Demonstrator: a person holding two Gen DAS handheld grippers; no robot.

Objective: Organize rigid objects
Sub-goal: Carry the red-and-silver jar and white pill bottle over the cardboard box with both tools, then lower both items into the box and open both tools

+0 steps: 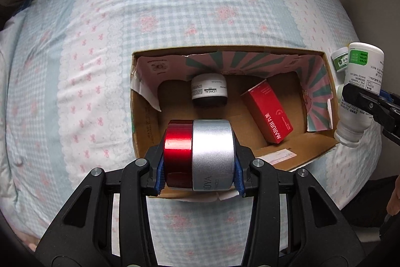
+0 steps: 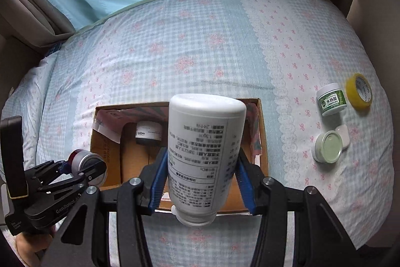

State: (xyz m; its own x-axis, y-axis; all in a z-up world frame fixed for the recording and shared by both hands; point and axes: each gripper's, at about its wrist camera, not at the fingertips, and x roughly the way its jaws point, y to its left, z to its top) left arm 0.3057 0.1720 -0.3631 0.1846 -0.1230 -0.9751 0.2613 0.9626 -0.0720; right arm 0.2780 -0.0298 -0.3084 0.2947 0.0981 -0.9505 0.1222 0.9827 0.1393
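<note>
Cardboard box (image 1: 140, 116) waits open on the bed — left gripper (image 1: 198, 175) clamps the red-and-silver jar (image 1: 200, 154) sideways above it, right gripper (image 2: 201, 178) pinches the white bottle (image 2: 202, 157) cap-down, both poised for dropping in.

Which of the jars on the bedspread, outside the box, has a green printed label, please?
The lidded white jar beside the yellow tape roll; the jar nearer the camera shows none.
</note>
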